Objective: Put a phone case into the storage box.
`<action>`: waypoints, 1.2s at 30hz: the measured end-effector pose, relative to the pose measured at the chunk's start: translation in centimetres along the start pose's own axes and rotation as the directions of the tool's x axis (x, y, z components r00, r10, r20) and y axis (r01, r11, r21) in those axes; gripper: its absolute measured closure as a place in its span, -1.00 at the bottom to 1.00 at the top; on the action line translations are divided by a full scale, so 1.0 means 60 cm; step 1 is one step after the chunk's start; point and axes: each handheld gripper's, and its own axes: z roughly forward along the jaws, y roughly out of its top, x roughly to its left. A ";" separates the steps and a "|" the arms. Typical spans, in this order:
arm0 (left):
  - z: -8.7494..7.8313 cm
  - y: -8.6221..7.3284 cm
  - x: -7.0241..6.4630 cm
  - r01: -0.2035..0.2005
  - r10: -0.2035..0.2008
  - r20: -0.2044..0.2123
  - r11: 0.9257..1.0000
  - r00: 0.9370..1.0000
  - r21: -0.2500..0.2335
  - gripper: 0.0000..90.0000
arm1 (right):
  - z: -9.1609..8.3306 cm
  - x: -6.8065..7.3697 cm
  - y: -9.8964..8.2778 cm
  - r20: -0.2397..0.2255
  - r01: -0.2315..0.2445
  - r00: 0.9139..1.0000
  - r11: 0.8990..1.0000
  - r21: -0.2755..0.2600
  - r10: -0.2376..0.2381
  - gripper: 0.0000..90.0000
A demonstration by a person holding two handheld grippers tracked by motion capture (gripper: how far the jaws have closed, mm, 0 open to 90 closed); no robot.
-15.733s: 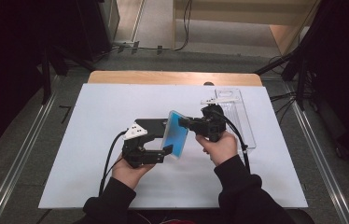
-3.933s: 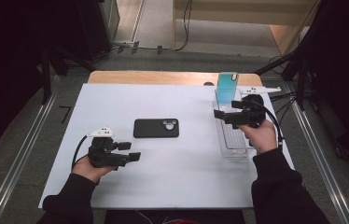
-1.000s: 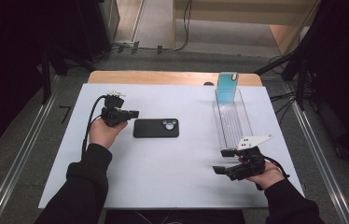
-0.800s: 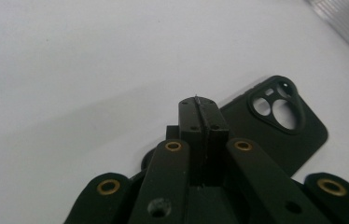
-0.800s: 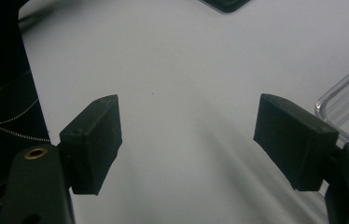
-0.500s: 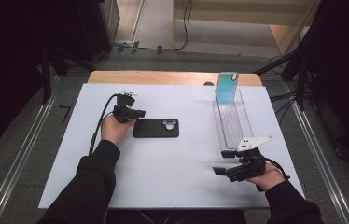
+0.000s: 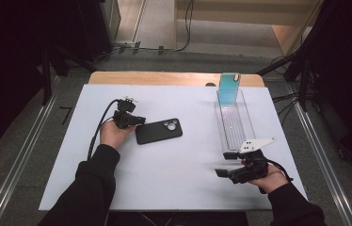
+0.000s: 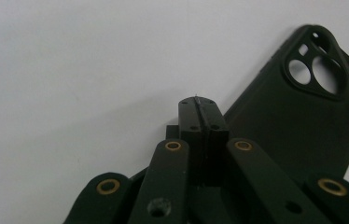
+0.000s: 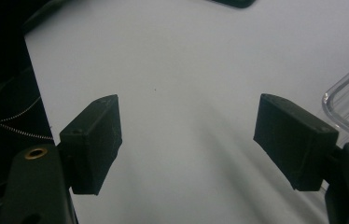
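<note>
My right gripper (image 7: 222,173) sits nearest on the counter (image 7: 179,188), fingers (image 9: 93,140) wide apart and empty, beside the clear tray (image 7: 233,127). Farther out, my left gripper (image 7: 139,120) has its fingers (image 8: 199,123) pressed together on nothing, tip at the black case (image 7: 159,130). A blue case (image 7: 228,89) stands at the tray's far end.

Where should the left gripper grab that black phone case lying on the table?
Probably the short end nearest the left gripper. The black phone case lies flat on the white table, camera cutout at the far end, so open the shut jaws and slide in low from its left.
</note>
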 end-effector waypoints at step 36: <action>-0.128 -0.071 -0.087 -0.103 0.140 0.253 0.983 0.957 -0.151 -0.19 | 0.008 -0.004 0.008 0.005 -0.003 1.000 1.000 0.015 0.003 -0.53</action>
